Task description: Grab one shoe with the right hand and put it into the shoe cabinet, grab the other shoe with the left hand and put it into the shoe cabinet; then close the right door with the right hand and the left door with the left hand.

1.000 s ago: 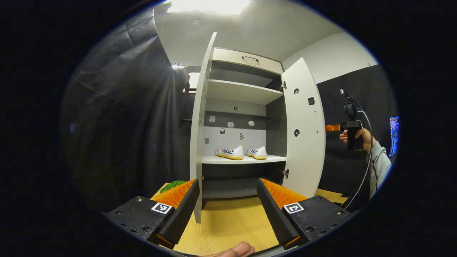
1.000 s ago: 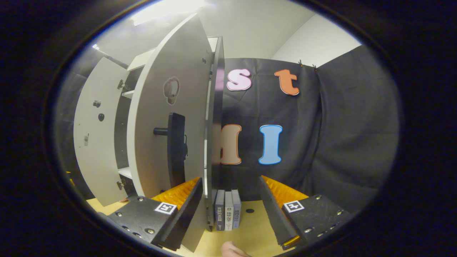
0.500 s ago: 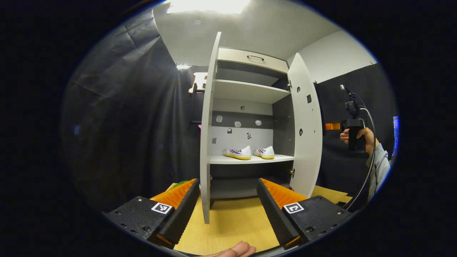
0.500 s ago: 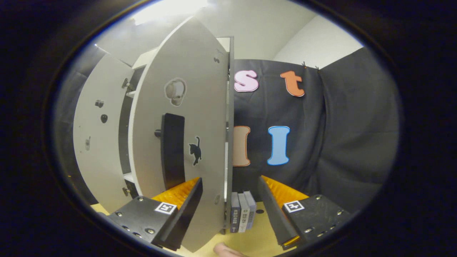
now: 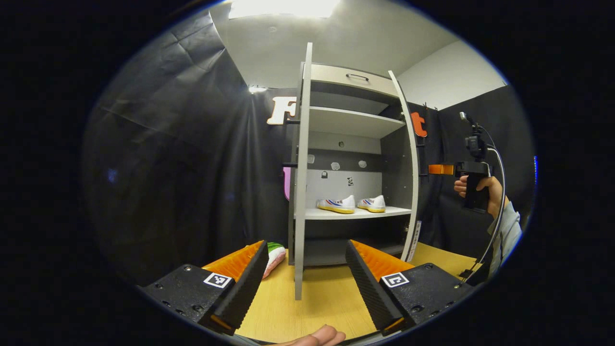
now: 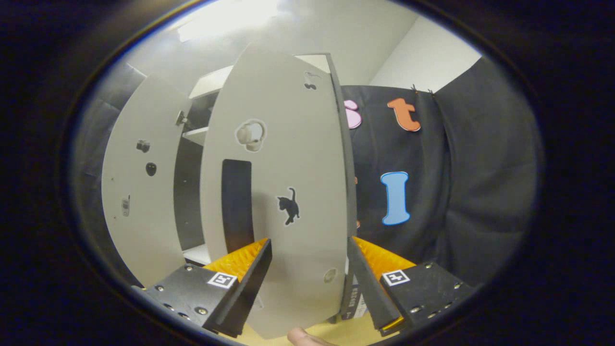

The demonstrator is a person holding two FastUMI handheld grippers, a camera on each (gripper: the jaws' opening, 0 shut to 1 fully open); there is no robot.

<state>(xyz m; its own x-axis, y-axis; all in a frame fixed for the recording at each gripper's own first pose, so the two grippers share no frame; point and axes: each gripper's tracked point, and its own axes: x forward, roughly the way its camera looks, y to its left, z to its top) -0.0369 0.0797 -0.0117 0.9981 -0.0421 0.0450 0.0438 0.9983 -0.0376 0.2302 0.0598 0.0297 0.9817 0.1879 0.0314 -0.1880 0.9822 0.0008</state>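
Two shoes shelved in an open shoe cabinet [image 5: 353, 122], both tools empty.

Two white shoes, one [image 5: 336, 203] beside the other [image 5: 372, 203], are seen side by side on the middle shelf [image 5: 355, 213]. Two doors are counted: the left door [image 5: 301, 192] stands edge-on, the right door [image 6: 283, 192] is partly swung. The left tool [image 5: 305, 274] is held wide open above the table [image 5: 307, 307]; the right tool [image 6: 310, 276] is likewise spread wide, nothing gripped, the right door's face lying close before it.

A wooden tabletop [image 5: 312, 307] is seen under a white ceiling [image 5: 346, 38] with a lit ceiling panel [image 5: 281, 7]. A green-and-pink soft object [image 5: 274, 254] is laid on the tabletop; upright books [image 6: 354, 300] are stood on it.
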